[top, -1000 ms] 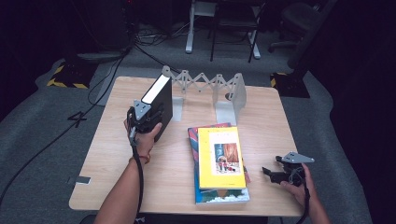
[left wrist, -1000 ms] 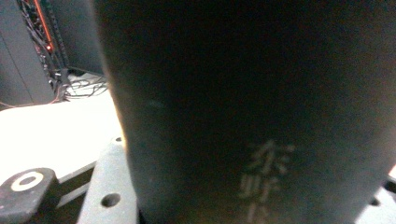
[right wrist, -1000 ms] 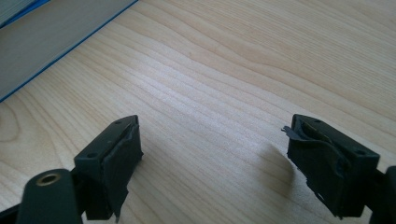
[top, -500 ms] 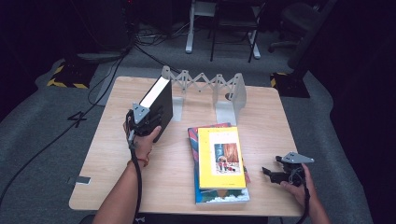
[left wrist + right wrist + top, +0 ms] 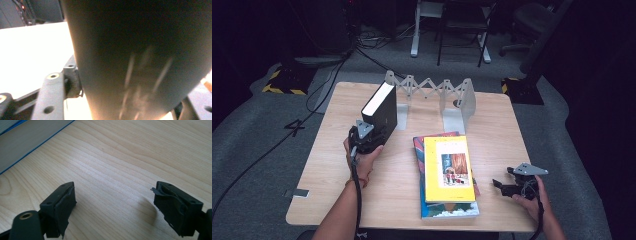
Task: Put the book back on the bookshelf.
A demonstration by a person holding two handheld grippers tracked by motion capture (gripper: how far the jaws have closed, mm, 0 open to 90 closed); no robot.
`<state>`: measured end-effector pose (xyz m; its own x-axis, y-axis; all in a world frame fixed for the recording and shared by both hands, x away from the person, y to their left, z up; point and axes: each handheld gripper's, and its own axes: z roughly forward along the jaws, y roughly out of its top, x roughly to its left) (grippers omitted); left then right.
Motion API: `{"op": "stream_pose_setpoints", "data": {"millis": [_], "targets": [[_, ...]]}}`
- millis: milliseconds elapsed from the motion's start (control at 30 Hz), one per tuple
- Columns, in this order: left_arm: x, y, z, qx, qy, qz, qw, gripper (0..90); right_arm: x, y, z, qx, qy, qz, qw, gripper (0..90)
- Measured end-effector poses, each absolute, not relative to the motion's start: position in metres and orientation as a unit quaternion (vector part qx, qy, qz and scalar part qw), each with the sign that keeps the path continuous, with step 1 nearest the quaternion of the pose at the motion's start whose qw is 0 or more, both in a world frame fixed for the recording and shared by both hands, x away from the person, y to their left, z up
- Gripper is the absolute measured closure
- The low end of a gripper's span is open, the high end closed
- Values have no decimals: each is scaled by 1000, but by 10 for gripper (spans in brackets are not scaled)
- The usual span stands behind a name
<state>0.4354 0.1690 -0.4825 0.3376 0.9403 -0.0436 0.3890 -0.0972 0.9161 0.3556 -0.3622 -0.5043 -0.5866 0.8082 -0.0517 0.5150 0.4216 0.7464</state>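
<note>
Opening my left gripper [image 5: 368,136] around the black book [image 5: 140,57], pad beside its cover close-up; right gripper [image 5: 115,207] gapes empty

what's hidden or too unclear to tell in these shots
- Left gripper view: the thick black book sits so close that it is a dark blur. The far claw pad is hidden behind it, so whether the left claw, whose jaws have just been opening, presses on the book can't be settled.
- High view: the yellow book's cover text is too small; it hides most of the two books beneath.
- Right gripper view: the blue-edged book is cut off by the frame edge.
</note>
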Motion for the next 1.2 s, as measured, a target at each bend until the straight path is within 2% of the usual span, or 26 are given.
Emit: {"op": "stream_pose_setpoints", "data": {"millis": [100,200,733,1200], "targets": [[435,168,-485,675,490,294,466,497,356,-362,-504,404,818,354,206,177],[435,164,-485,674,491,301,462,513,356,-362,-504,404,818,355,205,177],[453,135,-482,642,539,323,439,521,356,-362,-504,403,818,355,205,176],[473,128,-479,632,557,316,437,516,356,-362,-504,404,818,355,204,176]]}}
